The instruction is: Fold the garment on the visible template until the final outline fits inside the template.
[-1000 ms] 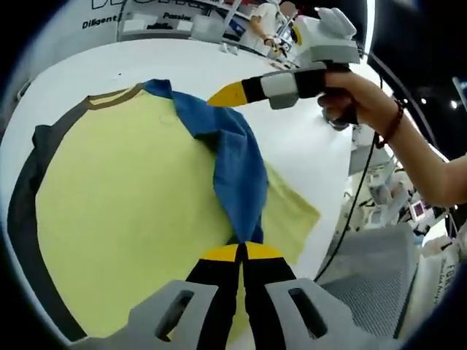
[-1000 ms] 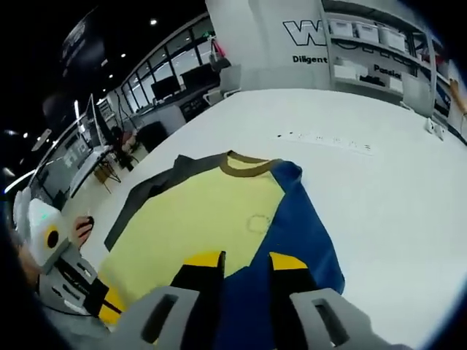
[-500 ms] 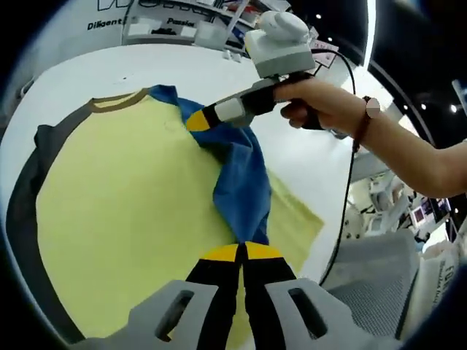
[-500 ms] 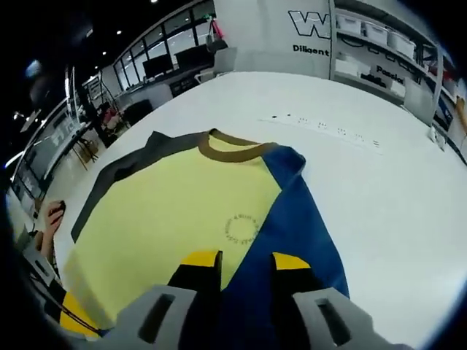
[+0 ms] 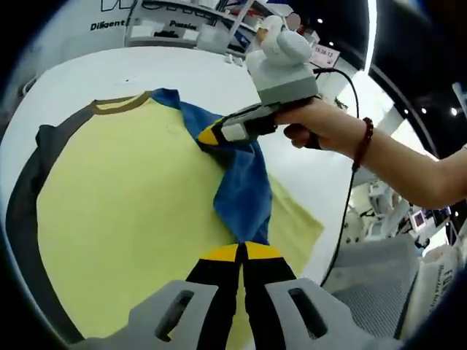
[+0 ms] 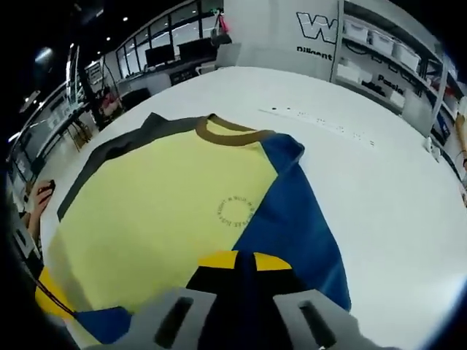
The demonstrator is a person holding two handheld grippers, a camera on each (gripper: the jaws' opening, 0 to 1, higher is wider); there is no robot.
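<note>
1. We see the garment [image 5: 124, 211], a yellow T-shirt with a brown collar [image 6: 222, 131], one dark grey sleeve [image 5: 29, 197] and one blue sleeve [image 5: 241, 182], lying on the white surface [image 6: 379, 189]. The body lies spread out and mostly flat.

2. Our left hand-held gripper [image 5: 241, 253] has its yellow-tipped jaws pressed together on the lower end of the blue sleeve, near the shirt's side edge. We judge it is pinching the cuff end so the sleeve can be carried over the yellow body.

3. Our right hand-held gripper [image 6: 244, 260] has its jaws closed with blue cloth between them, so it is pinching the blue sleeve higher up, toward the shoulder. In the left gripper view this same tool [image 5: 213, 135] comes in from the right, held by a hand [image 5: 325, 127], its tip down on the sleeve's upper part.

4. Holding the sleeve at two places keeps it taut as a strip, which we take as the reason for the double grip: a single pinch would let the loose cloth bunch.

5. The sleeve already lies partly folded inward over the yellow front, with a small printed circle [image 6: 235, 212] just beside its edge.

6. We cannot make out a template outline on the surface. A row of small dark marks [image 6: 321, 125] sits beyond the collar.

7. We judge the fold is at an early stage, since the grey sleeve lies spread outward.
</note>
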